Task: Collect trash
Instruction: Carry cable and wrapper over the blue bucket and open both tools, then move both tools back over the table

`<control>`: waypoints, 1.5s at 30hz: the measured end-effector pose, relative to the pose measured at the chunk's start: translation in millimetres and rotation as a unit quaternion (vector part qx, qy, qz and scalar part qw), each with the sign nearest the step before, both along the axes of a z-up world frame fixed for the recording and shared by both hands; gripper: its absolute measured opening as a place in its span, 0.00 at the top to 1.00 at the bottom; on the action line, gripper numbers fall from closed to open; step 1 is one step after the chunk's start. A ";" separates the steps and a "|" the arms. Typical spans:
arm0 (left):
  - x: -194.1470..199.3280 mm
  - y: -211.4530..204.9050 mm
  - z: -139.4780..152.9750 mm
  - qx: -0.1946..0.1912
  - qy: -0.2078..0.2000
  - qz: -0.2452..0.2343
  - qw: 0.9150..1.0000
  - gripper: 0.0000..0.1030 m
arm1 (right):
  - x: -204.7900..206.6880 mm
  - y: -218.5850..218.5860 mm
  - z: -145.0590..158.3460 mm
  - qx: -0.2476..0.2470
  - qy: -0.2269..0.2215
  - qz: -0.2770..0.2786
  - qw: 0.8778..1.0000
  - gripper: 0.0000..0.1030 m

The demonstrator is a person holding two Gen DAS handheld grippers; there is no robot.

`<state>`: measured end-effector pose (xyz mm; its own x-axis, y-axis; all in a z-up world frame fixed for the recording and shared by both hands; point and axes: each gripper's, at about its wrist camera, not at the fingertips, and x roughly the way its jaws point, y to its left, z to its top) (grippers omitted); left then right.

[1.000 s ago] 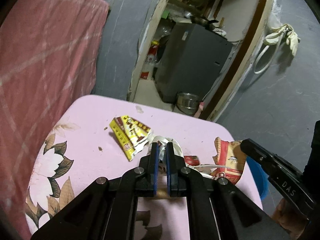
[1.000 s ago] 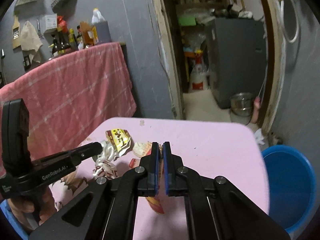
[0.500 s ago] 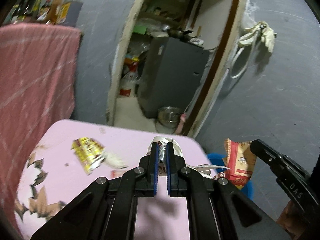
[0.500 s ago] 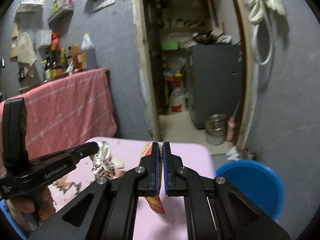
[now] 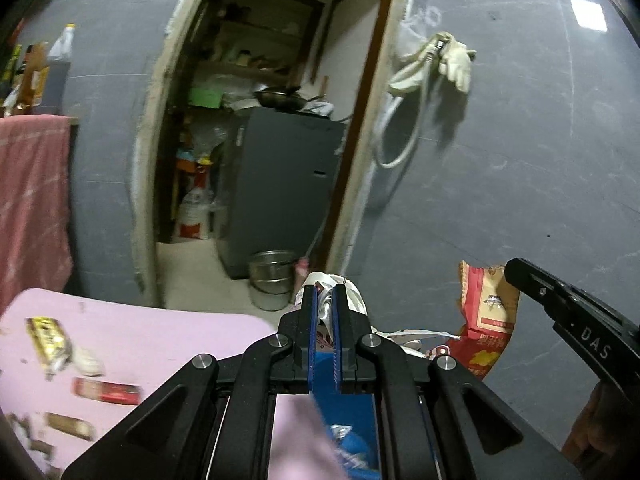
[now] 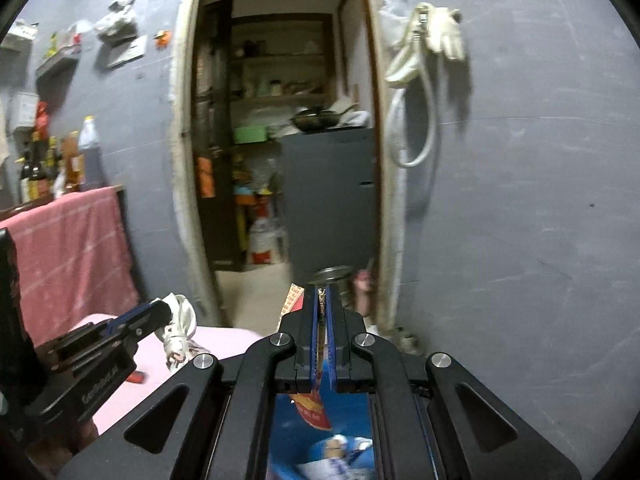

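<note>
My left gripper (image 5: 324, 294) is shut on a crumpled white and silver wrapper (image 5: 352, 300), held past the right edge of the pink table (image 5: 160, 340). My right gripper (image 6: 321, 294) is shut on a red and orange snack packet (image 6: 310, 410); in the left wrist view that packet (image 5: 486, 312) hangs at the right. Below both grippers shows the blue bin (image 6: 348, 412), with some white and blue litter inside. A yellow wrapper (image 5: 48, 340), a red packet (image 5: 106, 390) and a brown bar (image 5: 68, 426) lie on the table, blurred.
Ahead is an open doorway with a grey cabinet (image 5: 280, 192) and a steel pot (image 5: 270, 278) on the floor. A pink cloth (image 6: 68, 252) drapes over a counter with bottles at the left. A white hose and glove (image 6: 432, 52) hang on the grey wall.
Both grippers have swung right and risen, carrying their wrappers off the table to above the blue bin. The table with its remaining wrappers has slid to the lower left of view.
</note>
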<state>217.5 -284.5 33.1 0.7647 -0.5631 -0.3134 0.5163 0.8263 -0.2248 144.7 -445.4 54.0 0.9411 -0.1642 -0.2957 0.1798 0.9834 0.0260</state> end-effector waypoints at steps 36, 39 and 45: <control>51.0 -59.6 -55.6 0.058 0.126 -0.022 0.990 0.71 | 24.9 -69.0 -65.6 0.086 0.058 -0.028 0.994 0.80; 42.6 -40.4 -41.7 0.048 0.106 -0.010 0.993 0.59 | 18.5 -60.1 -55.5 0.086 0.049 -0.021 0.995 0.77; 24.6 7.9 -9.3 0.030 0.062 0.019 0.997 0.42 | -1.8 -34.9 -31.8 0.085 0.015 -0.008 0.996 0.54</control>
